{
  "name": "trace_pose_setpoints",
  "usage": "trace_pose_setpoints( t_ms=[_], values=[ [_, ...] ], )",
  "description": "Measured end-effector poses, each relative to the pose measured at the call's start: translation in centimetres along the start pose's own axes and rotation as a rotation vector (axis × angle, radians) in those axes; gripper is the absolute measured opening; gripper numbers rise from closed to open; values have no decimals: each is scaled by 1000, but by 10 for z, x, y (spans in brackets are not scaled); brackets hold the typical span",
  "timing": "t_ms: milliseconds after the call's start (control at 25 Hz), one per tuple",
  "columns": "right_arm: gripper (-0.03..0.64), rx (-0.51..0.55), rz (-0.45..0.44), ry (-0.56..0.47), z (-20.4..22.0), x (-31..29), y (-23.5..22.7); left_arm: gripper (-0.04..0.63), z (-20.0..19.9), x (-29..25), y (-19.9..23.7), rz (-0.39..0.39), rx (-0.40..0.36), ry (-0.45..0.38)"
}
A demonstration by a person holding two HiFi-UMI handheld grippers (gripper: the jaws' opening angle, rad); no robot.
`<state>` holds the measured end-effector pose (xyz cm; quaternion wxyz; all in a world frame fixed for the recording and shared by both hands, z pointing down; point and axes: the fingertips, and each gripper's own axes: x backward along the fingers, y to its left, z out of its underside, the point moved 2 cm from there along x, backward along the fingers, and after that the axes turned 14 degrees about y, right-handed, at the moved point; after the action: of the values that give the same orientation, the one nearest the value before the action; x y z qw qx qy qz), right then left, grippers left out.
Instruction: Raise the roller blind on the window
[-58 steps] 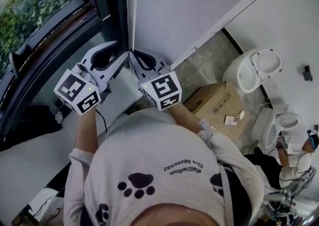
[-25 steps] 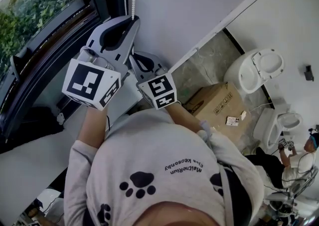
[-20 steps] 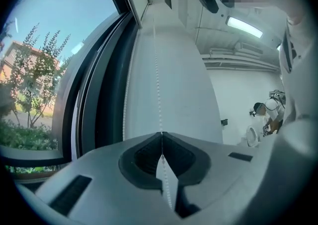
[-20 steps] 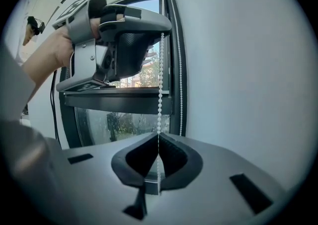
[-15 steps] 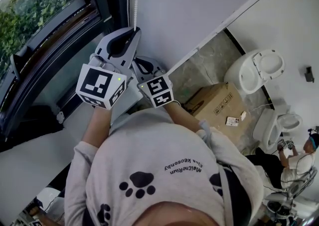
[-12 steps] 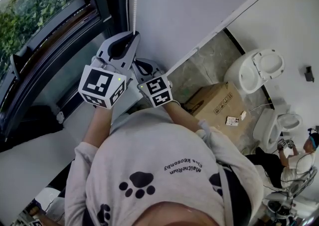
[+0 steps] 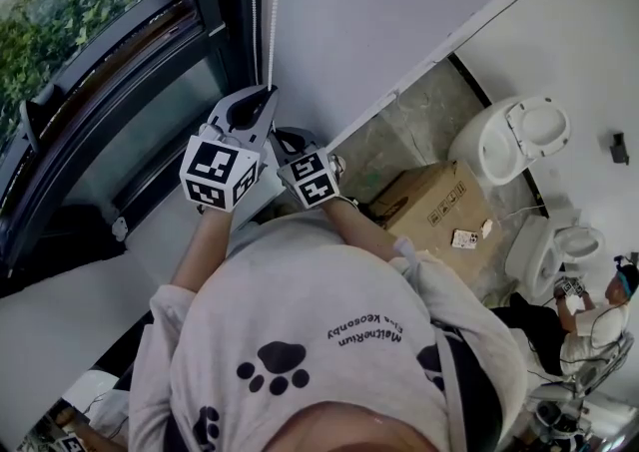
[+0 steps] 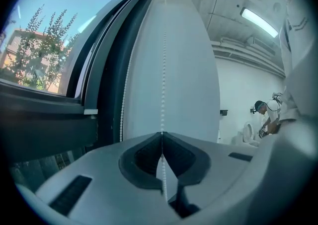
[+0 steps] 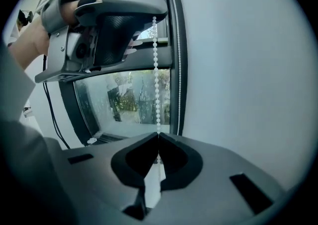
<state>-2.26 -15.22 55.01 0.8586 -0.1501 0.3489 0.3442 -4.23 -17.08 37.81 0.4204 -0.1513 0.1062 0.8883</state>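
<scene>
The blind's white bead chain (image 7: 275, 11) hangs in two strands beside the dark window frame (image 7: 215, 1). My left gripper (image 7: 267, 91) is shut on the right-hand strand. In the left gripper view that strand (image 8: 163, 70) runs straight up from the closed jaw tips, and the other strand (image 8: 126, 85) hangs free to the left. My right gripper (image 7: 280, 136) sits just below the left one, shut on the same strand. In the right gripper view the beads (image 9: 156, 85) stretch taut from its jaws up to the left gripper (image 9: 117, 18). The blind itself is not in sight.
A white wall (image 7: 379, 11) stands right of the chain, with window glass and greenery (image 7: 70, 1) to the left. Below on the floor are a cardboard box (image 7: 434, 206), two white toilets (image 7: 514, 136) and a person (image 7: 599, 315) at the far right.
My left gripper has come down from its raised position with the chain in its jaws, and now sits just above the right gripper. The right gripper has barely shifted.
</scene>
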Motion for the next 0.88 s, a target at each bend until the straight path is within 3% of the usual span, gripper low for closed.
trace_pose_setpoints(
  t_ms=[240, 480, 560, 880],
  values=[
    [11, 10, 0, 69, 21, -13, 3, 14, 25, -5, 6, -10, 25, 27],
    [32, 12, 1, 58, 14, -5, 9, 14, 27, -5, 9, -10, 29, 19],
    [114, -6, -1, 18, 0, 7, 7, 14, 27, -5, 10, -8, 32, 15],
    [114, -47, 64, -219, -72, 91, -5, 14, 25, -6, 9, -8, 24, 3]
  ],
)
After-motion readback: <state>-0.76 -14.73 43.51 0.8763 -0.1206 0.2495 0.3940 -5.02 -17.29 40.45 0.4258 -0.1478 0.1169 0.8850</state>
